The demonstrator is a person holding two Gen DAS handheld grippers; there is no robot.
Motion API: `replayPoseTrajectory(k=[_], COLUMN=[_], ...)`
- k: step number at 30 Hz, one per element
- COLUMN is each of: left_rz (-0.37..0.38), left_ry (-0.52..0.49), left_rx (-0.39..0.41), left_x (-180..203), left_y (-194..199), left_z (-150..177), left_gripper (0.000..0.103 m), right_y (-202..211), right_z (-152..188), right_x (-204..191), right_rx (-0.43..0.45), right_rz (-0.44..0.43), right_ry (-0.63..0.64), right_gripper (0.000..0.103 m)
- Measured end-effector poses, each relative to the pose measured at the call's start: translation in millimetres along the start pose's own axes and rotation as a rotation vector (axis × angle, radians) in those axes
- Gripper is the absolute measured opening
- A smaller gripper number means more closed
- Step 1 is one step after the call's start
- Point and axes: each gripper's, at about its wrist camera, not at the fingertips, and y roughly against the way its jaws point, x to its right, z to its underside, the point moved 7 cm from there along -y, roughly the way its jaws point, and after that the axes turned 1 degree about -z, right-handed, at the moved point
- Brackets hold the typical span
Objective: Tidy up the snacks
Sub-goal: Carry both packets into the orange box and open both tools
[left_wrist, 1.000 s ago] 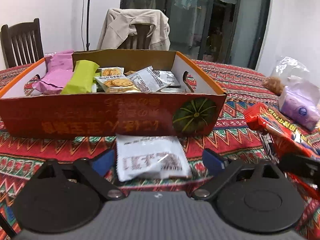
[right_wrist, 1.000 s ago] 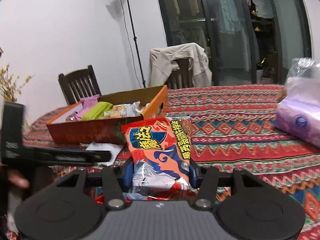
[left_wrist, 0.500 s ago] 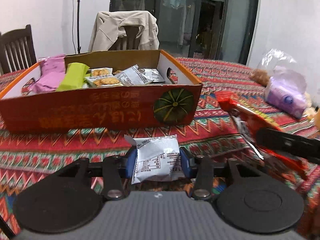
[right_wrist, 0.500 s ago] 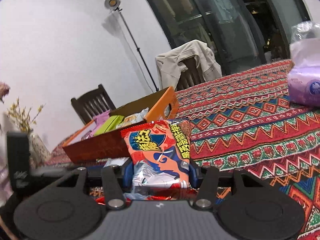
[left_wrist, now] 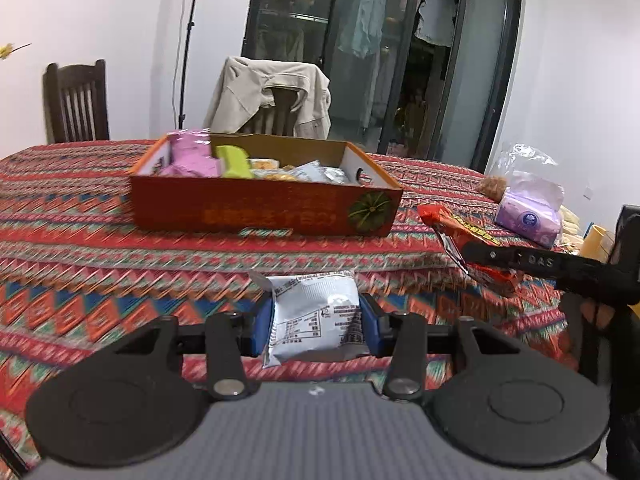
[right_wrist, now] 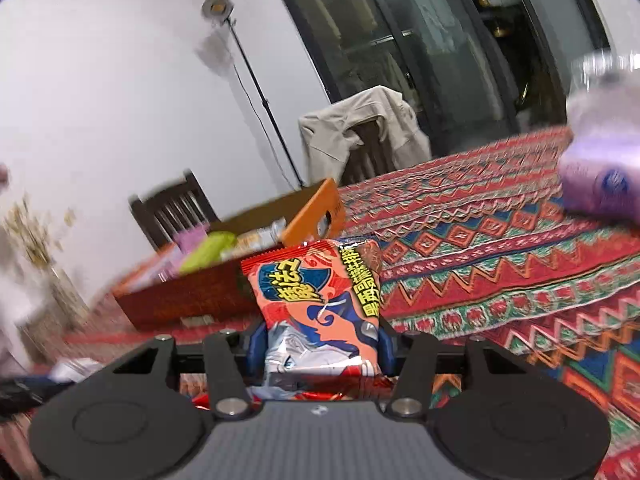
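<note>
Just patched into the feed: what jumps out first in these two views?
Each gripper holds a snack: the left gripper is shut on a white foil packet, the right gripper on a red-orange printed snack bag. Beyond them, an orange cardboard box of snacks sits on the red patterned tablecloth.

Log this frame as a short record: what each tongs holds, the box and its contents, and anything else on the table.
left tongs: shut on white packet
right tongs: shut on red snack bag
box: open cardboard tray on patterned tablecloth
box contents: pink packs, green pack, small wrapped snacks
also on table: purple tissue pack
task state: both held snacks outside the box
</note>
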Motion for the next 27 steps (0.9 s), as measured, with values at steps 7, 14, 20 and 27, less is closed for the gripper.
replayPoseTrajectory(k=[7, 14, 20, 27], left_rz=[0.0, 0.019, 0.051, 0.155], left_ry=[0.065, 0.089, 0.097, 0.094], left_rx=[-0.035, -0.01, 0.019, 0.081], left_x=[-46.1, -66.3, -62.4, -58.9], left_y=[28.8, 40.9, 38.9, 7.8], left_z=[34.4, 37.7, 25.2, -54.7], left_gripper=[0.046, 0.046, 0.046, 0.046], right_y=[38.6, 60.4, 64.5, 44.5], right_z=[57.2, 81.8, 69.0, 9.3], right_x=[-66.6, -112.2, -128.4, -144.2], right_rx=[-0.098, -0.14, -0.117, -0.058], right_rz=[0.036, 0.108, 0.093, 0.033], right_ry=[0.05, 0.152, 0.183, 0.227], right_gripper=[0.051, 0.051, 0.051, 0.051])
